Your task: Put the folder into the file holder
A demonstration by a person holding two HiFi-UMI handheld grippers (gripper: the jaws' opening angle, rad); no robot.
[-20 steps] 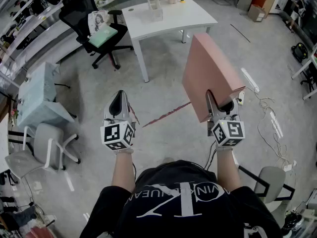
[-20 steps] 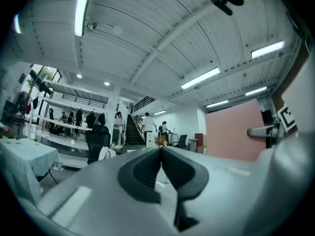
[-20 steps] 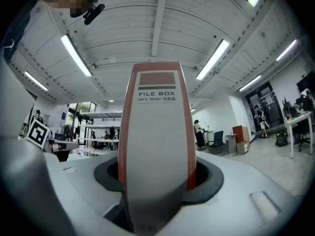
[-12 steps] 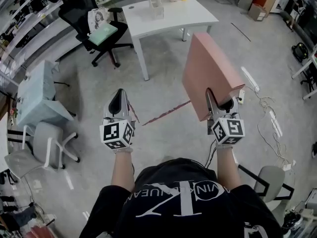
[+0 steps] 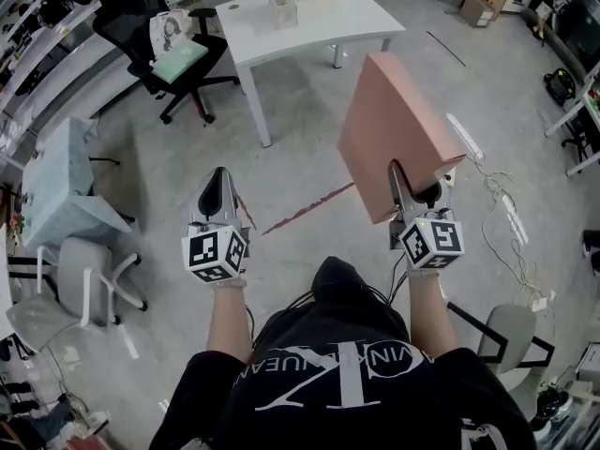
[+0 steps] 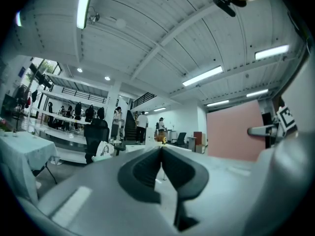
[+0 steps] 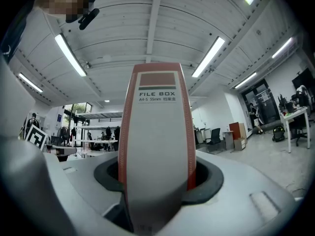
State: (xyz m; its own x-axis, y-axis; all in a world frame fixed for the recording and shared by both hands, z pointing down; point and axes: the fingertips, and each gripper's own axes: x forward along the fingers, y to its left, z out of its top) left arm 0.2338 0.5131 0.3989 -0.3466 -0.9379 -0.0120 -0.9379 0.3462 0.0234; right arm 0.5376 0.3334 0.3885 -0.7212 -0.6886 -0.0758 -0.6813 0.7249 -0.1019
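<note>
- Right hand-held gripper (image 7: 157, 177) is clamped on the folder (image 7: 156, 132), jaws across the spine, low down. Grip looks square.
- Left hand-held gripper (image 6: 161, 154) has its jaws pressed together with nothing between them. It's free.
- The folder is in the air at the person's front right, over bare floor (image 5: 281, 176) and well apart from the table (image 5: 319, 26).
- The tall pale upright thing on the table reads as the file holder (image 5: 279, 3), but it's too small to make out its slot.
- Step in hand, as I judge it: carry the folder to the table.
- To do it well:
  - hold the clamp firm. The grip is low and most of the folder stands above it, so it could tip
  - keep the wrist level and don't swing
  - come at the holder from its open side, folder's flat faces lined up with the slot before lowering
  - use the left gripper to steady the holder, which looks light and may slide
- Orientation: the folder stands on edge, flat faces to left and right.
- The spine faces back at the person, "FILE BOX" label (image 7: 156, 95) at the top.
- Long axis is upright along the spine, and the body runs forward toward the table.
</note>
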